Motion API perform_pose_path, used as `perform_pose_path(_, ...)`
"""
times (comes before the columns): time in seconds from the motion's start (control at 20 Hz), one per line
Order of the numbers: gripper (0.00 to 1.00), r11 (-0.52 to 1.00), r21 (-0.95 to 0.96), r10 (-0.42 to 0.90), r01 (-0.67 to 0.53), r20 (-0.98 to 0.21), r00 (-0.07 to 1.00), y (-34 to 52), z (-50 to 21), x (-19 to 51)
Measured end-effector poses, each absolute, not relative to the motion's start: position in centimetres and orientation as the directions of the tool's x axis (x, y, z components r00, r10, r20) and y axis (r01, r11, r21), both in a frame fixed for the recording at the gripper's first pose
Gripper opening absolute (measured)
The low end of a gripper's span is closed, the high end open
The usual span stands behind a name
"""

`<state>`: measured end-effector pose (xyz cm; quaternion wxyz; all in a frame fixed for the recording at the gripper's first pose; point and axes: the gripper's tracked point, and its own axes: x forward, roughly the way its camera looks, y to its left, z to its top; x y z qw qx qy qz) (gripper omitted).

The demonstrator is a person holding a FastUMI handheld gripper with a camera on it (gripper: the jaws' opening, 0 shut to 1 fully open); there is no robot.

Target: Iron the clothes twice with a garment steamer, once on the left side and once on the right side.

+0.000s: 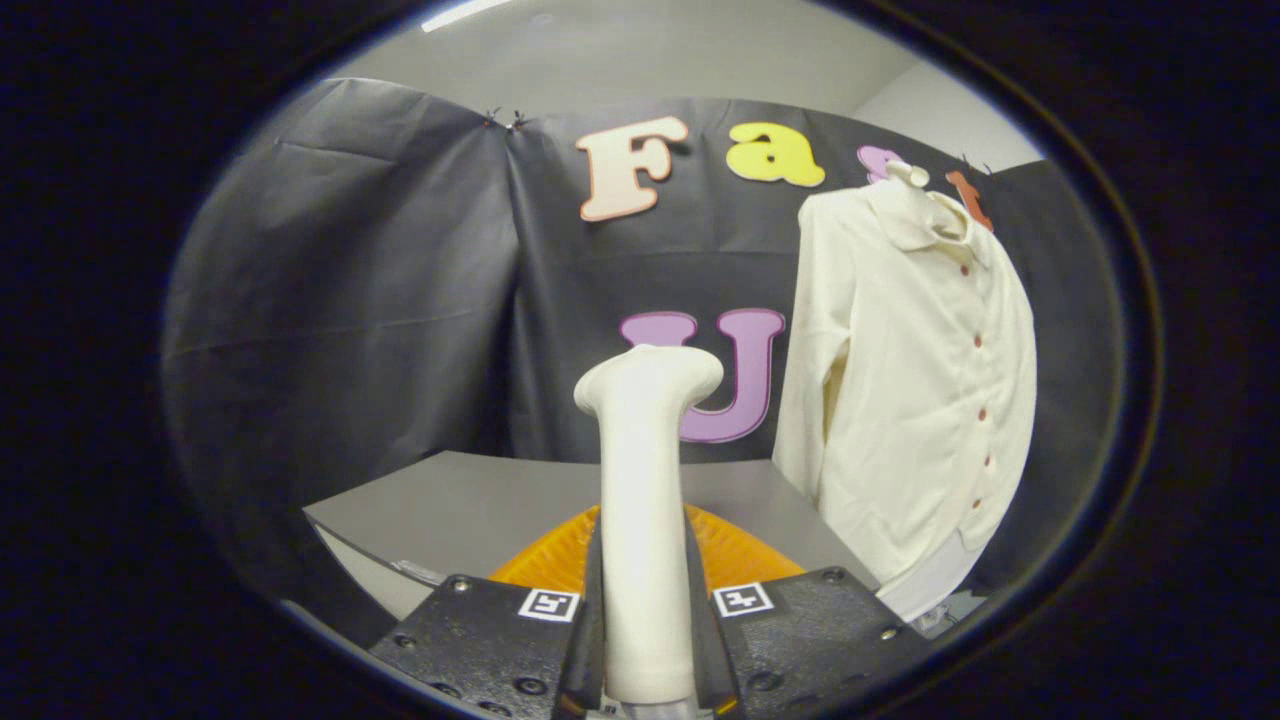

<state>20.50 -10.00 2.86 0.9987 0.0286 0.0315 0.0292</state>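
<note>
holding the steamer (645, 520) upright, the gripper (645, 620) has both fingers pressed against the handle's sides, closed on it, with the head flaring at the top and the long axis running straight up from between the fingers. the shirt (910, 400) hangs against the wall beyond and to the right of the steamer, well apart from the head, its button line running top to bottom and a sleeve draped on the side nearer the steamer. a grey table (480, 500) lies ahead of the fingers, and something orange (745, 555) sits just behind the handle, perhaps a base or a bowl; the lens makes it hard to tell. the coming move looks to depend on swinging the head rightward and forward to meet the shirt's near side, keeping the handle upright so the head can travel along the cloth's length.
</note>
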Motion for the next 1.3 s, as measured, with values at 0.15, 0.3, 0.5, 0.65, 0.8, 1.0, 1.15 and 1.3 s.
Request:
perform_pose_path(0.15,0.35,0.995,0.088,0.054,-0.053,-0.001,0.999,-13.1,4.6,19.0)
perform_pose_path(0.3,0.35,0.992,0.122,0.032,-0.037,0.048,0.998,-17.1,5.6,18.3)
perform_pose_path(0.5,0.35,0.994,0.111,-0.024,0.014,0.095,0.995,-22.9,5.8,18.3)
perform_pose_path(0.65,0.34,0.991,0.121,-0.076,0.058,0.149,0.986,-27.2,6.6,19.0)
perform_pose_path(0.8,0.35,0.981,0.170,-0.123,0.091,0.191,0.974,-30.7,7.3,20.5)
perform_pose_path(1.0,0.34,0.972,0.206,-0.159,0.116,0.206,0.966,-34.5,7.6,23.4)
perform_pose_path(1.15,0.34,0.964,0.250,-0.145,0.091,0.206,0.968,-35.8,6.9,25.7)
perform_pose_path(1.3,0.34,0.963,0.261,-0.128,0.073,0.201,0.971,-36.3,5.7,27.1)
